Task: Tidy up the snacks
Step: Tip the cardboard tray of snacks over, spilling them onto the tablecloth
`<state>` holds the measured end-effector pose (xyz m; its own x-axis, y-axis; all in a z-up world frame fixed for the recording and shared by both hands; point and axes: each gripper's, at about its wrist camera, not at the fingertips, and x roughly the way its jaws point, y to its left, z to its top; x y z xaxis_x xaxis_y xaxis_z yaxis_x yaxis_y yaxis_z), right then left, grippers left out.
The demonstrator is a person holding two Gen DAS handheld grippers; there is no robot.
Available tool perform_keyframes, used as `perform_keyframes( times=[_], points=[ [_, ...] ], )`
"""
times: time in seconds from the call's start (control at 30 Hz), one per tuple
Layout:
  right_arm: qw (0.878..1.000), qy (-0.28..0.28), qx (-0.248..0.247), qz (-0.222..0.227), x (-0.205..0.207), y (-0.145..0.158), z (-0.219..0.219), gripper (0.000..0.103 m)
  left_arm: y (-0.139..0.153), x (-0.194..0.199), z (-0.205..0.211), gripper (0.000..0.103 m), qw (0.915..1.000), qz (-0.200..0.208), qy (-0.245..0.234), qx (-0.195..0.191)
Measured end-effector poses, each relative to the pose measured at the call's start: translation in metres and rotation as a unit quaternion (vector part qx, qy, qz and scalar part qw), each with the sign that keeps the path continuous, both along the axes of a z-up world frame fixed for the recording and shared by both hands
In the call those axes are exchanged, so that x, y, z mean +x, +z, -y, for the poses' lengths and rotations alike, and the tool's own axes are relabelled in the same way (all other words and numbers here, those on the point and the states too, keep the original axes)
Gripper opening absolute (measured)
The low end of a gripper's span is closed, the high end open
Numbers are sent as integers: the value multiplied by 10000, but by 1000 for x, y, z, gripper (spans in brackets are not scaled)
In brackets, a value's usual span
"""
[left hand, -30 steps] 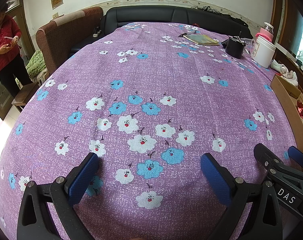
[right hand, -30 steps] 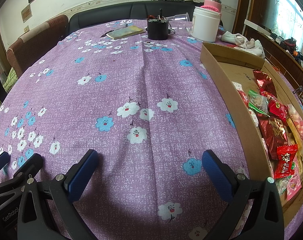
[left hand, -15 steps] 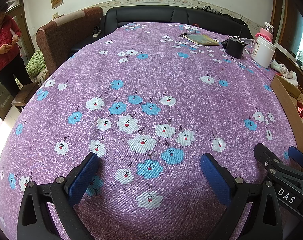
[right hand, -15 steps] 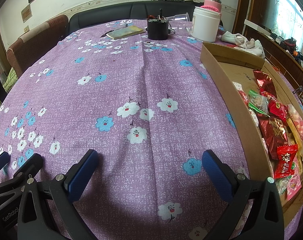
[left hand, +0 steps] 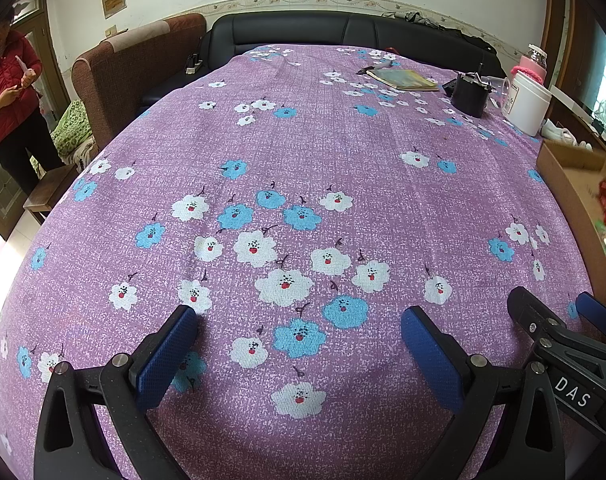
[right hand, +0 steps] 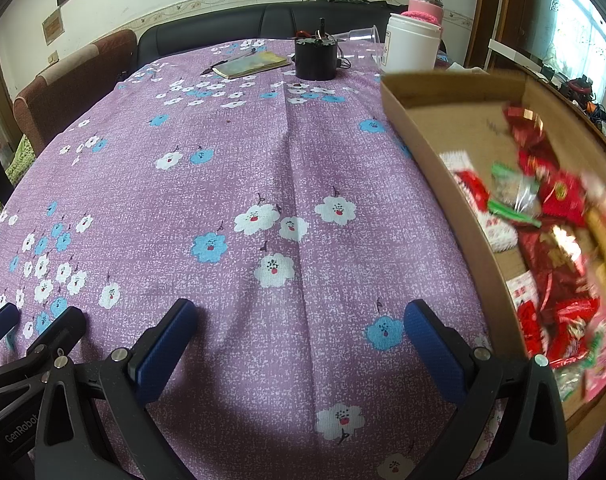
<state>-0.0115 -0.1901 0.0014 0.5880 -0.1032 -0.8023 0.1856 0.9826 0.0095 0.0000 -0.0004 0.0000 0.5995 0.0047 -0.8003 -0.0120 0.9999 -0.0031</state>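
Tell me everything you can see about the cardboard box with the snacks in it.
The cardboard box is a shallow, open-topped brown tray with low walls, resting flat on the purple floral tablecloth along the table's right side. Inside, loose snack packets, mostly red with some green and white, lie piled toward its near end; the far end shows bare cardboard. Nothing grips it.

Your left gripper (left hand: 299, 354) and right gripper (right hand: 301, 344) have black frames, silver screws and textured blue finger pads (left hand: 165, 356).
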Motion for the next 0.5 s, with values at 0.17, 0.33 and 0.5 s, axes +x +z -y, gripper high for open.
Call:
perform_keyframes(
  times=[0.17,0.33,0.5],
  points=[
    [10000,0,-1,1,0,0,0,103,0,0,0,103,10000,0,1,-2],
    [10000,1,-3,0,0,0,-1,103,0,0,0,103,10000,0,0,-3],
    [10000,2,-3,0,0,-1,-1,103,0,0,0,103,10000,0,0,-2]
  ],
)
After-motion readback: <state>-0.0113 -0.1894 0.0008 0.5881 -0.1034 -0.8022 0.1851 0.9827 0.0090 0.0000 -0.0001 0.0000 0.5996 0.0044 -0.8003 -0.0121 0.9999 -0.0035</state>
